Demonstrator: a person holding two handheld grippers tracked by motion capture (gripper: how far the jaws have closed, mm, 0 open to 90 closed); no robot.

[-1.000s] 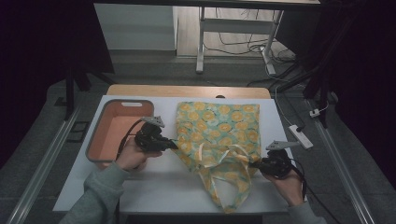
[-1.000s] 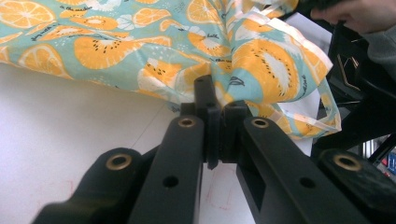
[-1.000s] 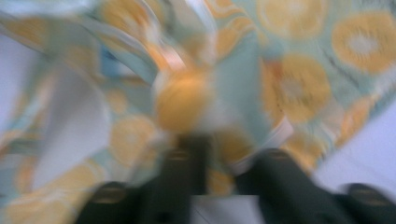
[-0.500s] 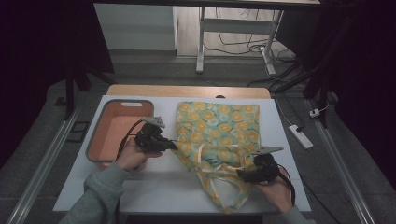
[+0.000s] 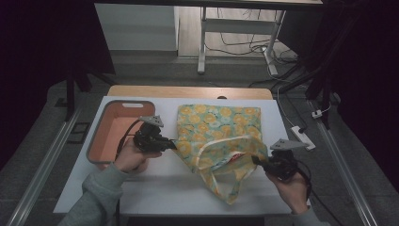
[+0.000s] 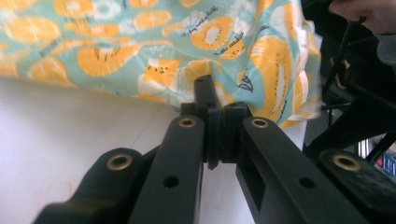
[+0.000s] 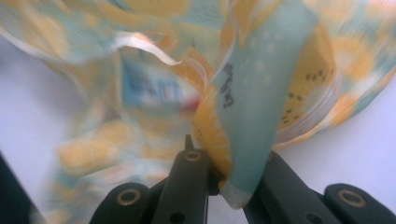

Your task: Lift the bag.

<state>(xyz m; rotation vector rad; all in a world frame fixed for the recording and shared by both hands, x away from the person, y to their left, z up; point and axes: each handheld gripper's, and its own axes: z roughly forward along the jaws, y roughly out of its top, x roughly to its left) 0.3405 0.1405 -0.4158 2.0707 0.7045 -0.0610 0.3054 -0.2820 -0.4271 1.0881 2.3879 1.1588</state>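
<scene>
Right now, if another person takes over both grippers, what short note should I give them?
Left gripper: shut on the left edge of the bag, low at the table.
Right gripper: jaws have just closed; shut on the bag's upper layer at its right side, raised so the mouth gapes open.
Bag: flat at mid-table, handles toward the person. Tray to its left.
Done: both edges gripped, mouth partly open.
Left: probably open the mouth wider; nothing is in the bag as far as can be seen.
</scene>
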